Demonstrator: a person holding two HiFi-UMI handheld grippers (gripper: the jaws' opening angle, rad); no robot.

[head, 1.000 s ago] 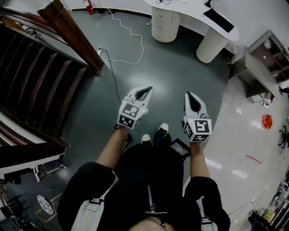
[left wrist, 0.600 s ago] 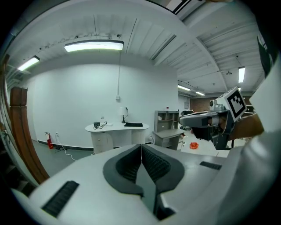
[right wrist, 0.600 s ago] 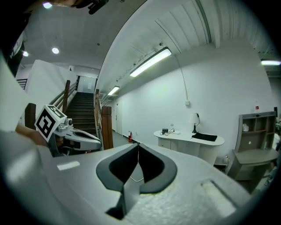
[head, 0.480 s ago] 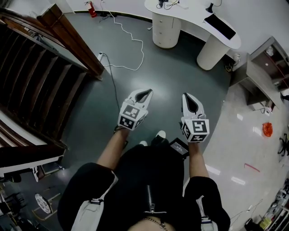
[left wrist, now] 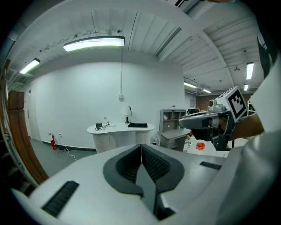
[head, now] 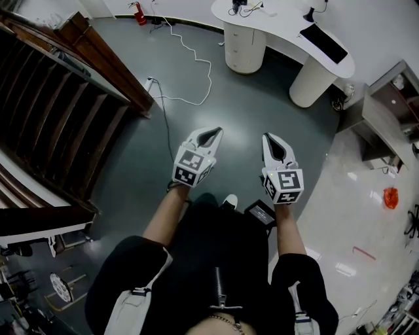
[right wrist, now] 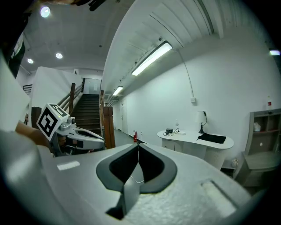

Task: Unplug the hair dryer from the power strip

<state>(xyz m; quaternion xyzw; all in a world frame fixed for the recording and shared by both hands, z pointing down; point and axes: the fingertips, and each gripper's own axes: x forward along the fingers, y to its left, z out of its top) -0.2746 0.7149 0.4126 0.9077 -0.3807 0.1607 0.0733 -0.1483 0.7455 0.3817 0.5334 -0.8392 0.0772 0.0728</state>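
Note:
Both grippers hang side by side at waist height over the dark grey floor, with nothing in them. My left gripper (head: 211, 133) (left wrist: 141, 145) is shut, its ribbed pads together. My right gripper (head: 272, 139) (right wrist: 138, 144) is also shut, its tips meeting. A white cord (head: 196, 62) snakes across the floor to a small white block (head: 151, 81) by the stair post, possibly the power strip. A thin dark cable (head: 165, 124) runs on from it toward my feet. I cannot make out a hair dryer in any view.
A curved white desk (head: 288, 29) (left wrist: 120, 128) (right wrist: 193, 139) stands ahead with a black mat (head: 324, 40), a lamp and small devices. Dark wooden stairs (head: 59, 111) fill the left. A red fire extinguisher (head: 139, 14) is by the wall. Grey shelves (head: 386, 111) stand right.
The person has walked forward: the desk, cord and stair post have slid down the head view, closer. Both grippers keep their pose and stay shut.

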